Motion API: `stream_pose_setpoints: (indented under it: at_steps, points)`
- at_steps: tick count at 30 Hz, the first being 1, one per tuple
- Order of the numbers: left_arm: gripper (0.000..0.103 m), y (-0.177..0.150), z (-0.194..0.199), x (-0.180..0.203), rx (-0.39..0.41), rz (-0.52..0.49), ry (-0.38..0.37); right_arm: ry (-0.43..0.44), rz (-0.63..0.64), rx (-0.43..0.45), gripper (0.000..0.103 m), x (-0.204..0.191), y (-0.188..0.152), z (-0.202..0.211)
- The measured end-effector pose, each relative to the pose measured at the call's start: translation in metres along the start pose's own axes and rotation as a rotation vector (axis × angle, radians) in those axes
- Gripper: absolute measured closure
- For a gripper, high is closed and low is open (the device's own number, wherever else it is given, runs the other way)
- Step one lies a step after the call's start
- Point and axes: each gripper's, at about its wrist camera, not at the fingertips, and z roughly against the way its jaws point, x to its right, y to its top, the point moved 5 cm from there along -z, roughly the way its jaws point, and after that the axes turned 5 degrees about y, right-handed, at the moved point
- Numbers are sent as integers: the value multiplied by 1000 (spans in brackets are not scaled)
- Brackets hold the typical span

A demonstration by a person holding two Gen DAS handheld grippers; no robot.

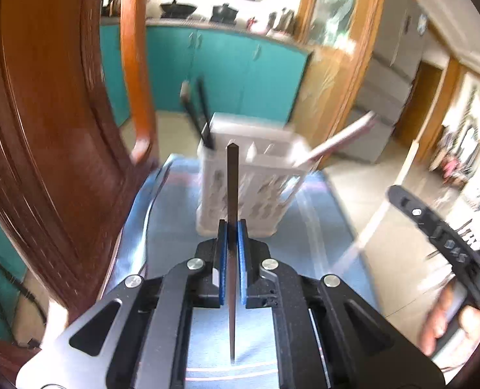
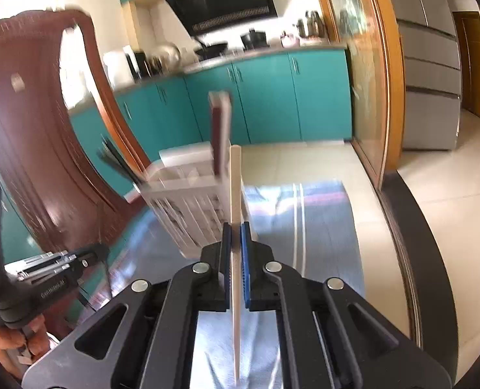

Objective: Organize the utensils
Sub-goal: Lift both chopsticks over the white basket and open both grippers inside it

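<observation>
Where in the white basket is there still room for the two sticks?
The caddy looks free in its middle slots, between the dark chopsticks at its left corner and the pinkish stick at its right. Those two corners are crowded. Blur hides the dividers.

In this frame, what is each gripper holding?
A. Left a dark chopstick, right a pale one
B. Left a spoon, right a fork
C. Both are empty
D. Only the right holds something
A: the left gripper is shut on a dark chopstick, and the right gripper on a pale chopstick, both before the white utensil holder.
</observation>
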Motion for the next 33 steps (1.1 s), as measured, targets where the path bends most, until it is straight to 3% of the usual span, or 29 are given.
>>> stream_pose_setpoints:
  at_steps: [4, 8, 12, 14, 19, 24, 28, 33]
  points:
    - [96, 56, 45, -2, 116, 29, -77, 60, -42, 89, 96, -8, 44, 20]
    - [96, 111, 67, -8, 246, 75, -78, 102, -112, 219, 96, -12, 96, 27]
    - [96, 136, 80, -16, 392, 148, -90, 41, -136, 383, 96, -10, 123, 26]
    - [96, 141, 67, -24, 429, 169, -46, -12, -126, 399, 96, -8, 123, 12]
    - [96, 143, 27, -29, 423, 144, 77, -62, -90, 301, 96, -6, 102, -45]
    - [96, 140, -1, -28, 370, 169, 34, -68, -33, 206, 96, -13, 84, -72]
    - [96, 132, -29, -17, 344, 133, 58, -88, 52, 215, 96, -23, 78, -71]
    - [96, 119, -59, -5, 288, 74, 91, -75, 55, 214, 96, -21, 76, -67]
